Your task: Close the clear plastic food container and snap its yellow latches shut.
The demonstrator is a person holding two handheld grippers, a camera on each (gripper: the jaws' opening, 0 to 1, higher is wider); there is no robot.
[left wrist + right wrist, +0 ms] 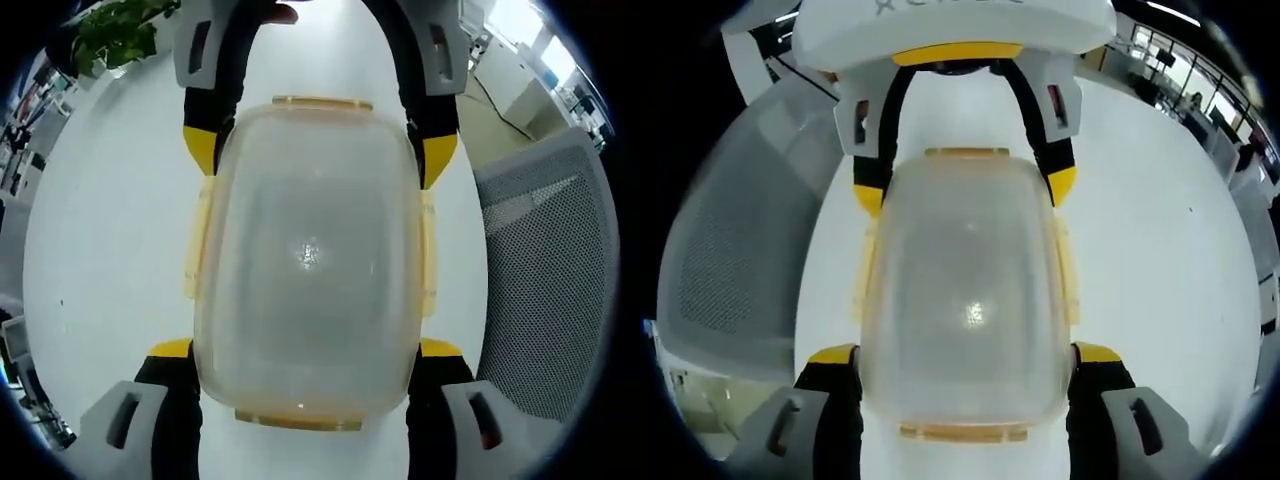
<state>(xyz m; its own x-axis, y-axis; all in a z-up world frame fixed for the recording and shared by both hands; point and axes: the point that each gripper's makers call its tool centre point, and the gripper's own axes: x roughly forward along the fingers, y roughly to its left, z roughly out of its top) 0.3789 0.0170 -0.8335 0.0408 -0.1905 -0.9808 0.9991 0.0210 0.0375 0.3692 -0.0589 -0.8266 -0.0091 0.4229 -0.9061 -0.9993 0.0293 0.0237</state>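
Item: clear, rounded-rectangular plastic food container (pixel 310 260), seen from above on a white round table (pixel 110 230); it occupies the centre of the left gripper view and likewise the centre of the right gripper view (pixel 968 300). Translucent lid in place on the body.

Fittings: pale yellow latches on all four sides. In the left gripper view, one at 12 o'clock (pixel 322 102), one at 6 o'clock (pixel 298 418), one at 9 o'clock (pixel 196 245), one at 3 o'clock (pixel 428 255). Whether each is snapped down cannot be told.

Left gripper (pixel 305 352): black jaws with yellow tips rising from 6 o'clock, one on each long side of the container's near end, spread wide and bracketing it; contact with the walls cannot be told for certain. The same gripper appears at 12 o'clock in the right gripper view (pixel 965 185), straddling the far end.

Right gripper (pixel 965 357): same build, jaws spread wide either side of the container's near end at 6 o'clock. Seen again at 12 o'clock in the left gripper view (pixel 318 150), straddling the opposite end.

Surroundings: grey mesh-backed office chair at 3 o'clock in the left gripper view (pixel 550 270), just beside the table; green leafy plant at 11 o'clock (pixel 120 35), beyond the table's edge.
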